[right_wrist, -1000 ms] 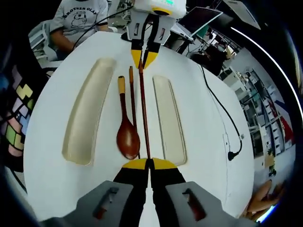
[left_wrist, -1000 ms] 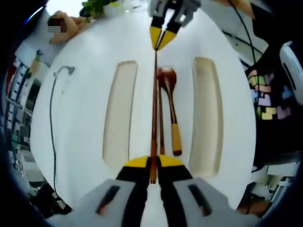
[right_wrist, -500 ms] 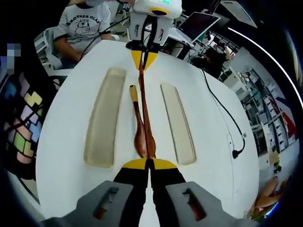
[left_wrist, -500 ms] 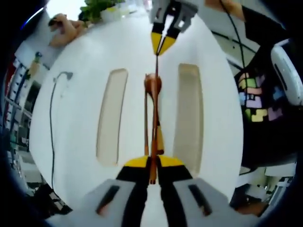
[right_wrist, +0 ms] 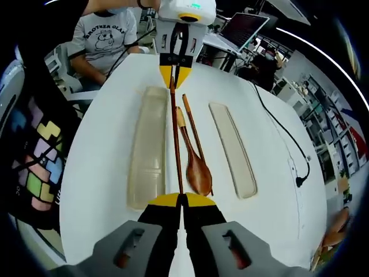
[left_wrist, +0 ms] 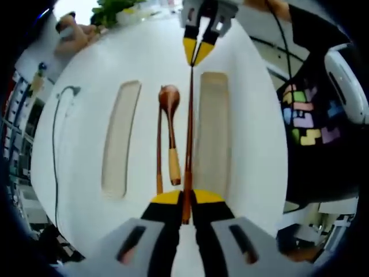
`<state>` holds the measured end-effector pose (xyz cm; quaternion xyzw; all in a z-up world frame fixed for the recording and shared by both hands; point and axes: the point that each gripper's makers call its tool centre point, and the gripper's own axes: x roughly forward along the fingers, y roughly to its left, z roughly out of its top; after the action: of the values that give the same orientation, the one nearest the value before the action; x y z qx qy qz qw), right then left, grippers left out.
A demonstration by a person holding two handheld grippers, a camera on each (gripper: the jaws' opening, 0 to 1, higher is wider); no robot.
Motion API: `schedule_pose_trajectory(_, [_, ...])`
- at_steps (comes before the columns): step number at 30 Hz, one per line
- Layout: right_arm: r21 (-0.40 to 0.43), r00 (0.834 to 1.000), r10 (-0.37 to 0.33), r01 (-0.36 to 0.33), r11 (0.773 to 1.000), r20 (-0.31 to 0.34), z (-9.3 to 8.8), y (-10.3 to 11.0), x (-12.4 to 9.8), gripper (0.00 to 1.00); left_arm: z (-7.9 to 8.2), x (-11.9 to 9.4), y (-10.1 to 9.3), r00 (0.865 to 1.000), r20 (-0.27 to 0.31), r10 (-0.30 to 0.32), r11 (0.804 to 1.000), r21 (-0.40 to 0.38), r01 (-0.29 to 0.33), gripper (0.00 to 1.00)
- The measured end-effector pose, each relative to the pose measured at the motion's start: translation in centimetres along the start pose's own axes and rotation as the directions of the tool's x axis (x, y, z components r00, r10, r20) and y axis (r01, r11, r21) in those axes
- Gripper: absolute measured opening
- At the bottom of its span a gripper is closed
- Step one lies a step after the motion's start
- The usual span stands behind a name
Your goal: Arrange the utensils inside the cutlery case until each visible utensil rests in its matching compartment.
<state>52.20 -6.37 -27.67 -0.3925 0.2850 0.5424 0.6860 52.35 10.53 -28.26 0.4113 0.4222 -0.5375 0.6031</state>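
Left gripper view: the left gripper [left_wrist: 185,203] has its yellow-tipped jaws closed on one end of a thin red-brown chopstick [left_wrist: 189,135]. The chopstick runs straight away from the camera to the right gripper [left_wrist: 196,51], whose jaws pinch its far end. It hangs above a white table [left_wrist: 86,150], along the inner edge of a long beige case half [left_wrist: 213,135]. To its left a wooden spoon [left_wrist: 170,124] and a second chopstick [left_wrist: 159,150] lie on the table, between that half and another case half [left_wrist: 118,138]. Both halves look empty.

Right gripper view: the right gripper [right_wrist: 183,202] is clamped on the chopstick's [right_wrist: 176,138] near end, the left gripper [right_wrist: 174,72] on the far one. The stick lies along the edge of the wider case half [right_wrist: 147,144]; the spoon [right_wrist: 196,164] and the loose chopstick [right_wrist: 193,124] rest just beside it. The narrower case half [right_wrist: 233,147] sits further right. A seated person's grey shirt [right_wrist: 104,34] reads "BROTHER OLAF", as far as I can tell.

The chopstick looks light, stiff and smooth, so it may slip or roll; holding both ends should keep it level.
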Motion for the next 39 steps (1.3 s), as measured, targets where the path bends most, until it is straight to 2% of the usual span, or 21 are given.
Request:
schedule_pose_trajectory(5, [-0.015, 1.000, 0.013, -0.013, 1.000, -0.019, -0.1, 1.2, 0.4, 0.00, -0.5, 0.7, -0.8, 1.000, 0.005, -0.015, 1.000, 0.015, 0.015, 0.06])
schedule_pose_trajectory(14, [0.033, 0.998, 0.054, -0.053, 0.998, -0.042, -0.8, 2.3, 1.3, 0.00, -0.8, 1.7, -1.2, 1.000, 0.012, -0.018, 0.999, 0.027, 0.018, 0.06])
schedule_pose_trajectory(17, [0.065, 0.995, 0.072, -0.067, 0.996, -0.075, -1.3, 2.6, 1.8, 0.00, -0.8, 2.0, -1.3, 0.999, 0.032, -0.022, 0.998, 0.058, 0.020, 0.06])
schedule_pose_trajectory(24, [0.066, 0.992, 0.081, -0.075, 0.995, -0.094, -1.3, 2.8, 2.3, 0.00, -0.9, 1.8, -1.3, 0.997, 0.070, -0.031, 0.999, 0.019, 0.030, 0.06])
schedule_pose_trajectory(39, [0.054, 0.992, 0.071, -0.066, 0.996, -0.102, -2.0, 2.4, 2.0, 0.00, -0.2, 1.9, -1.7, 0.995, 0.093, -0.029, 0.999, 0.043, 0.025, 0.06])
